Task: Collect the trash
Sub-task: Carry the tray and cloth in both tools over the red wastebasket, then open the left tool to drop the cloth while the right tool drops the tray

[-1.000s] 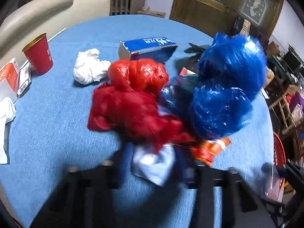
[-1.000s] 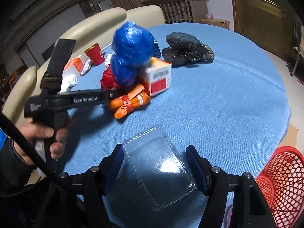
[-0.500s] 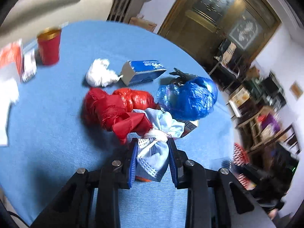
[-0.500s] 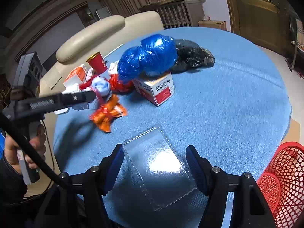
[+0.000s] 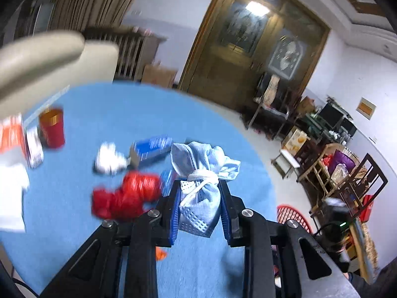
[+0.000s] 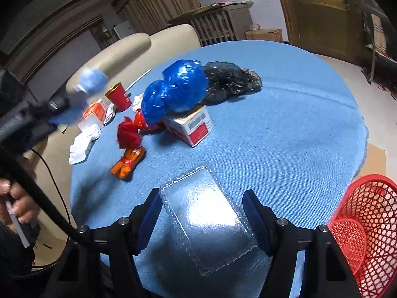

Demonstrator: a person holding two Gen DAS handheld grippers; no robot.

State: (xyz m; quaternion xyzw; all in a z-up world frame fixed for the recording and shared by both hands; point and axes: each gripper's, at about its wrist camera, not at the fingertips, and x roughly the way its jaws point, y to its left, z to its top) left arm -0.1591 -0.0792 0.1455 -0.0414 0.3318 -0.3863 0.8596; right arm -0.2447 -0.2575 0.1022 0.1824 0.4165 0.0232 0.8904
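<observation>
Trash, item in hand: pale blue tied cloth bundle (image 5: 198,193), clamped between the pads of the left hand-held gripper (image 5: 199,206) and raised clear of the blue desk (image 5: 99,109). Right hand-held gripper (image 6: 202,214): jaws apart around a clear plastic tray (image 6: 211,221) lying on the desk, not pressing it. Red mesh basket (image 6: 367,213): beside the desk edge, the likely destination. Handling: keep the grip firm; carry over the remaining litter without snagging; release only above the basket.
</observation>
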